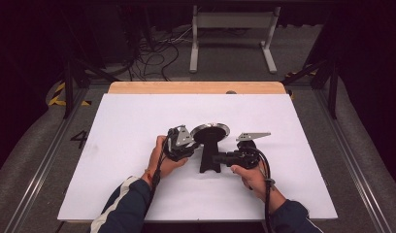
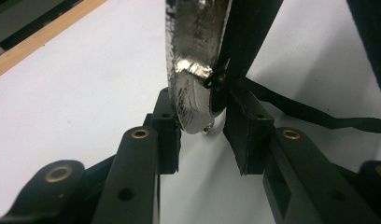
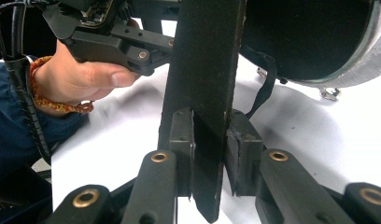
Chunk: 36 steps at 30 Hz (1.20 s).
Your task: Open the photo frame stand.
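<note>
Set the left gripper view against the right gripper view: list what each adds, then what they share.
Left gripper view: the disc's silver rim edge-on between the left claw's jaws, one pad against it, and the table's wooden edge.
Right gripper view: the right claw clamped on the black stem, the disc's dark face, and the person's hand with a braided wristband, holding the other claw.
Shared: the white tabletop, the silver rim and the thin black strap.

Navy sleeves, braided red wristband, black brass-riveted fingers.
</note>
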Available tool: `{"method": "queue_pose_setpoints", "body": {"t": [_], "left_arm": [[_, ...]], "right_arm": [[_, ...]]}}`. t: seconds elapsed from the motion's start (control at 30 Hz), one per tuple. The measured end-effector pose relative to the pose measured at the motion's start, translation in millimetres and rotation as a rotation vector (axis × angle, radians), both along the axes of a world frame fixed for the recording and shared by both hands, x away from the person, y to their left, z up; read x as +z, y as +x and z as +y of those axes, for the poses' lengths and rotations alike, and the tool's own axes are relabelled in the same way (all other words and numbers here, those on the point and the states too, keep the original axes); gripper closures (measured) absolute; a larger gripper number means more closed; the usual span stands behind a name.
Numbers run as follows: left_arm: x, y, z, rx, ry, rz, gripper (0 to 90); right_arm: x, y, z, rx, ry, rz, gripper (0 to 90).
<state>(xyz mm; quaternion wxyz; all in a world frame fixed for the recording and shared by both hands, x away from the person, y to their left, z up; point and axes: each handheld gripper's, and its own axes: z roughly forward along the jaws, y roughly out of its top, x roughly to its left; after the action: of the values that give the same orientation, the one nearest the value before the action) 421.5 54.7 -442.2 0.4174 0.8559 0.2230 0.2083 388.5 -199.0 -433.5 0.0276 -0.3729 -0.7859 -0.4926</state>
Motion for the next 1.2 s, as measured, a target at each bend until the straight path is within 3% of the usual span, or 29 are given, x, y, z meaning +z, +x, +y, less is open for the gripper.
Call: {"method": "queue_pose_setpoints", "body": {"t": [0.83, 0.97, 1.2], "left_arm": [[-4.0, -4.8, 1.9, -0.006, 0.014, 0.028, 69.8], [-1.4, -6.0, 8.6, -0.016, 0.008, 0.044, 67.6], [4.5, -19.1, 22.3, -0.025, 0.018, 0.027, 65.1]], "right_arm": [[-8.7, -9.8, 3.4, 0.015, -0.067, -0.027, 75.0], [-8.7, -9.7, 3.3, 0.015, -0.066, -0.027, 74.8], [-6.1, -10.8, 3.9, 0.018, -0.091, -0.045, 75.4]]}}
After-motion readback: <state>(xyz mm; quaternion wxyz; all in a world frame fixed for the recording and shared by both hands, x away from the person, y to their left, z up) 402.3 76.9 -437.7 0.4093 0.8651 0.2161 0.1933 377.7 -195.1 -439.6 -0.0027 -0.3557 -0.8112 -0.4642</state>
